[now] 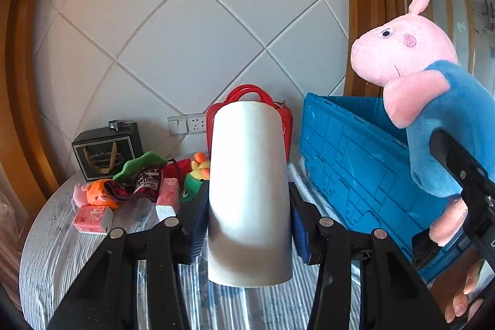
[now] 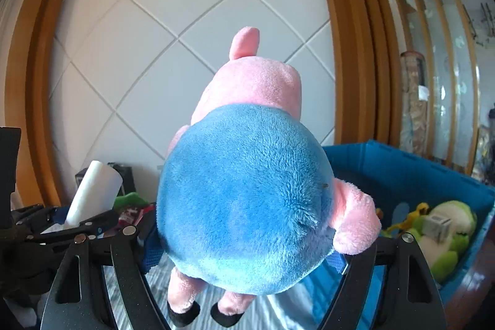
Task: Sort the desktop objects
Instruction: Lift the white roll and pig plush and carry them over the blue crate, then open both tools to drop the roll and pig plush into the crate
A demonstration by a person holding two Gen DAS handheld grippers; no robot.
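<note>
The left hand-held gripper [image 1: 250, 225] is clamped on an upright white cylinder [image 1: 250, 194], lifted above the striped tabletop [image 1: 62, 252]. The right hand-held gripper [image 2: 247, 255] squeezes a pink pig plush [image 2: 247, 197] by its blue body, held beside the blue crate [image 1: 355, 169]. Inside the crate lies a green plush [image 2: 445, 237], apparently a frog. Small toys and tissue packs [image 1: 92, 218] sit near a black box [image 1: 108, 153].
</note>
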